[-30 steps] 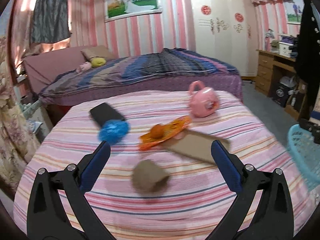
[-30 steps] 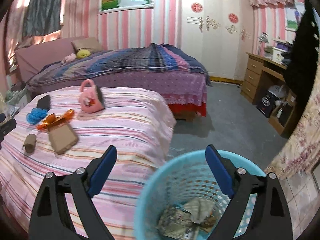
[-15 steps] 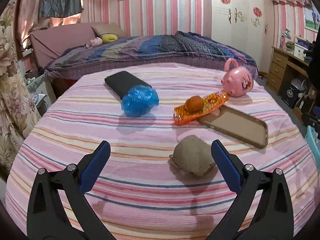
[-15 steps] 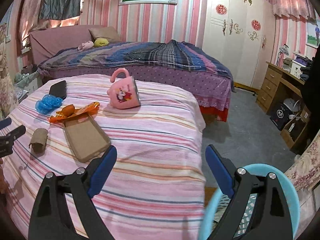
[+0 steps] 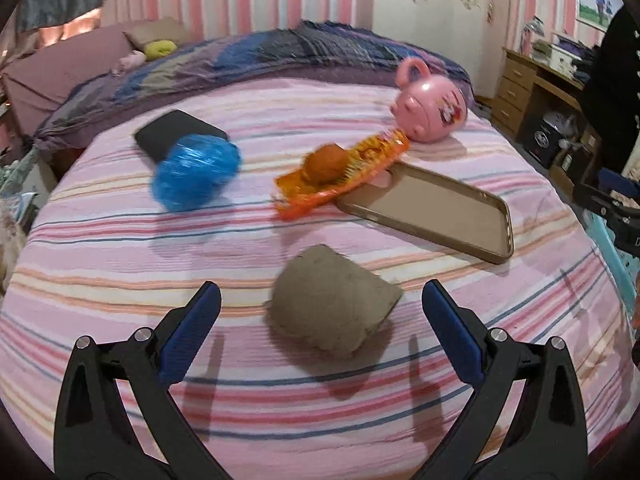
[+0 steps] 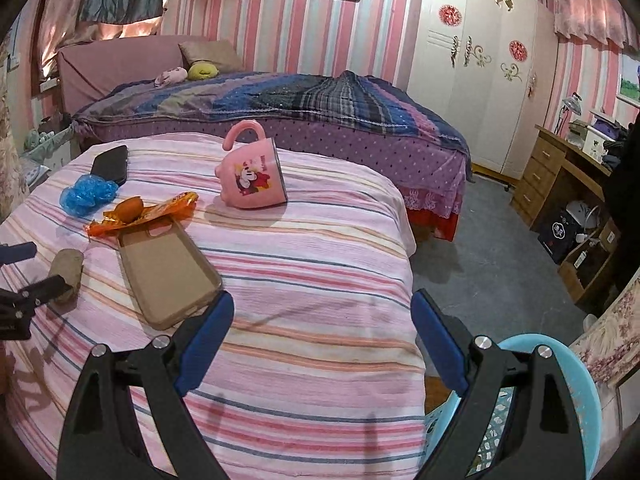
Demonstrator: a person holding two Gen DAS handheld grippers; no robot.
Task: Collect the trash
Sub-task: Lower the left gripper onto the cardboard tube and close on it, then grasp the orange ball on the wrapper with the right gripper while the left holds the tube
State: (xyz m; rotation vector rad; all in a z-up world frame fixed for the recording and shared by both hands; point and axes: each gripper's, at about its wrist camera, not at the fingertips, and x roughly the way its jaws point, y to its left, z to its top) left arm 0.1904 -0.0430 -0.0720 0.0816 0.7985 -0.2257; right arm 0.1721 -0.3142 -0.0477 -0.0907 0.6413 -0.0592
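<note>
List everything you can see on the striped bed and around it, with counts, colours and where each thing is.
cardboard tube: 1, brown, flattened, near bed edge, between the left jaws, untouched
phone case: 1, tan, mid-bed, one end under the wrapper
snack wrapper: 1, orange, by the mug
orange lump: 1, on the wrapper
plastic wad: 1, blue, against the phone
phone: 1, black, far left
mug: 1, pink, cartoon print, on its side
basket: 1, light blue, on floor beside the bed
second bed: 1, purple plaid cover, behind
desk: 1, wooden, right wall
left gripper: open
right gripper: open, empty
</note>
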